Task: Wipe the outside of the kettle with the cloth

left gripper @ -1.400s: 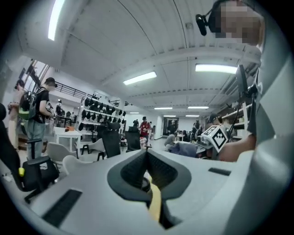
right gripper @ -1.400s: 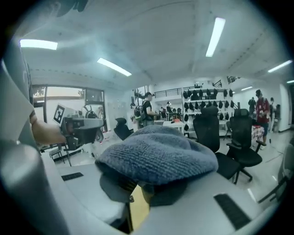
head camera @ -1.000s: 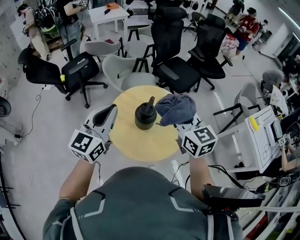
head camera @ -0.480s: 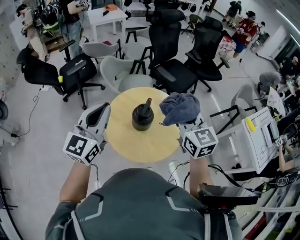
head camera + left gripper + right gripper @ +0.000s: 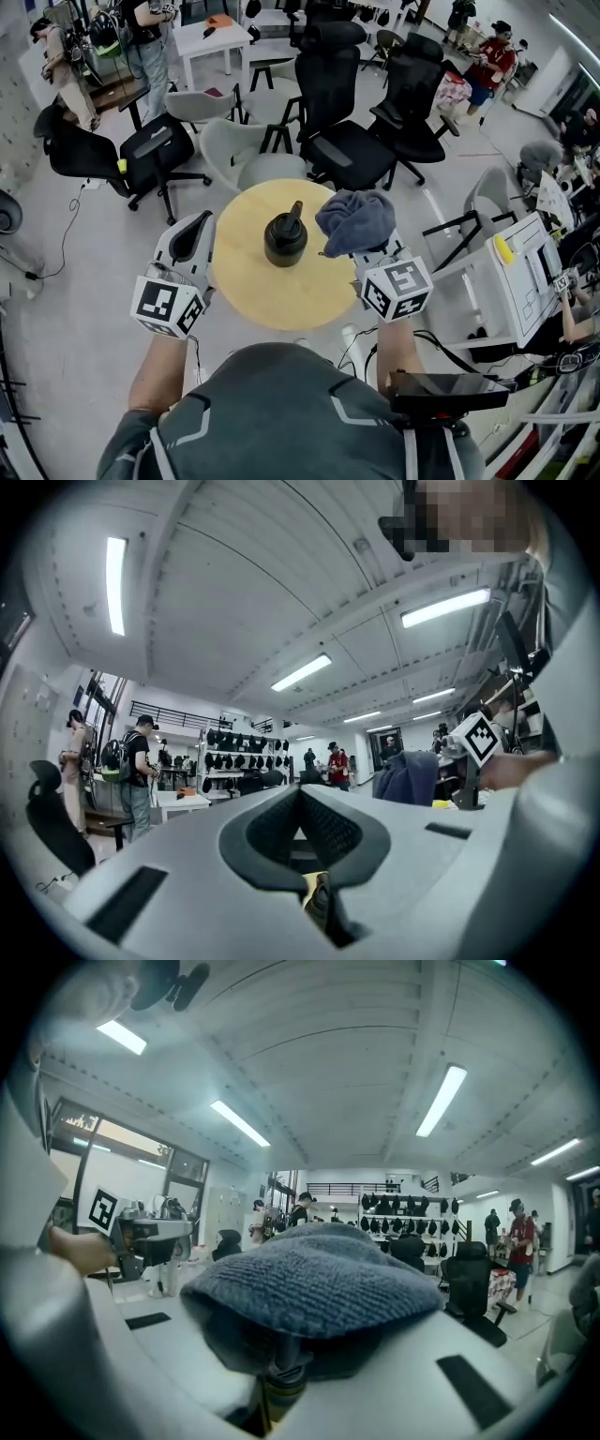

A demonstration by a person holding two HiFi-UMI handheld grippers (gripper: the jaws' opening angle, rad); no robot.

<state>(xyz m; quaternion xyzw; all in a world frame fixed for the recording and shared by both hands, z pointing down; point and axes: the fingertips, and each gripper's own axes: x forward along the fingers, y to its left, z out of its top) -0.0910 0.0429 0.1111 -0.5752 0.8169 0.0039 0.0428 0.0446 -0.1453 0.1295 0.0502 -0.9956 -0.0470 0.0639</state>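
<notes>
A black kettle (image 5: 285, 238) stands upright near the middle of the round wooden table (image 5: 281, 295). My right gripper (image 5: 362, 246) hovers at the table's right edge, shut on a blue-grey cloth (image 5: 354, 217) that bunches over its fingers just right of the kettle, apart from it. In the right gripper view the cloth (image 5: 314, 1283) drapes over the jaws and hides them. My left gripper (image 5: 201, 225) hangs at the table's left edge, shut and empty, a short way left of the kettle. The left gripper view shows its jaws (image 5: 300, 794) pressed together, with the cloth (image 5: 408, 776) off to the right.
Black office chairs (image 5: 352, 141) and a grey chair (image 5: 246, 155) crowd the far side of the table. A white desk (image 5: 511, 281) stands to the right. Another black chair (image 5: 122, 155) is at the left. People stand at the room's far edges.
Both grippers have stayed almost in place. The left gripper has tilted slightly. The cloth is still in the right gripper and the kettle has not moved.
</notes>
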